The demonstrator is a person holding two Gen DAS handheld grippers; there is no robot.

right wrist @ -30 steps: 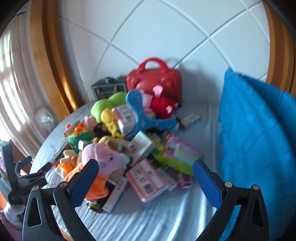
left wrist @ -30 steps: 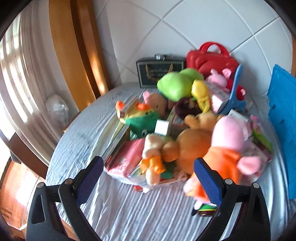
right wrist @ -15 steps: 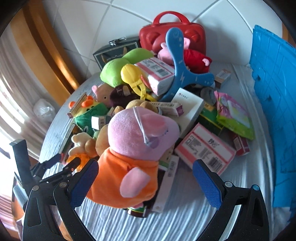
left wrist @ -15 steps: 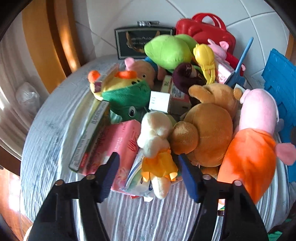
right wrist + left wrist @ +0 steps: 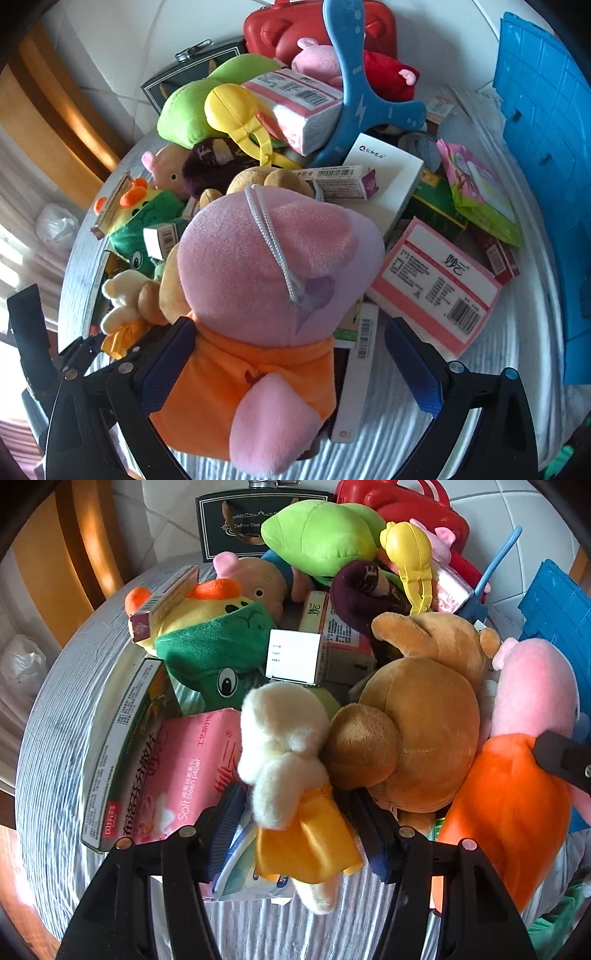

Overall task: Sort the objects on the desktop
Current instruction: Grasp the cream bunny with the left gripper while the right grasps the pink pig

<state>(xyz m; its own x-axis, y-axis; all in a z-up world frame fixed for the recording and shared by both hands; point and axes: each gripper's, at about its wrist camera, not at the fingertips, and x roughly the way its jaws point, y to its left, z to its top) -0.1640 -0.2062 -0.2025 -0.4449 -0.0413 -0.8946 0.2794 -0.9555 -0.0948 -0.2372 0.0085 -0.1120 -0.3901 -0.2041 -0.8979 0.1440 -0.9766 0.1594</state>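
Observation:
A heap of plush toys and boxes lies on a round grey-clothed table [image 5: 66, 709]. My left gripper [image 5: 301, 832] has its blue pads close on both sides of a small cream plush in a yellow dress [image 5: 291, 775], shown small in the right wrist view [image 5: 118, 306]. My right gripper [image 5: 291, 365] is open, with a pink pig plush in an orange dress [image 5: 266, 295] between its pads; the left pad is against the dress, the right pad stands clear. The pig also shows in the left wrist view [image 5: 517, 775], beside a brown bear [image 5: 413, 734].
A pink tissue pack [image 5: 184, 771], a green box [image 5: 122, 746] and a green-masked yellow plush [image 5: 218, 642] lie left. Behind are a lime plush [image 5: 325, 539], a dark tin [image 5: 229, 517] and a red case [image 5: 295, 29]. A blue crate [image 5: 546, 155] stands right, by pink-white boxes [image 5: 439, 280].
Both grippers have moved down and in toward the heap. My left gripper's pads have narrowed around the cream plush. My right gripper has come over the pink pig, still wide open.

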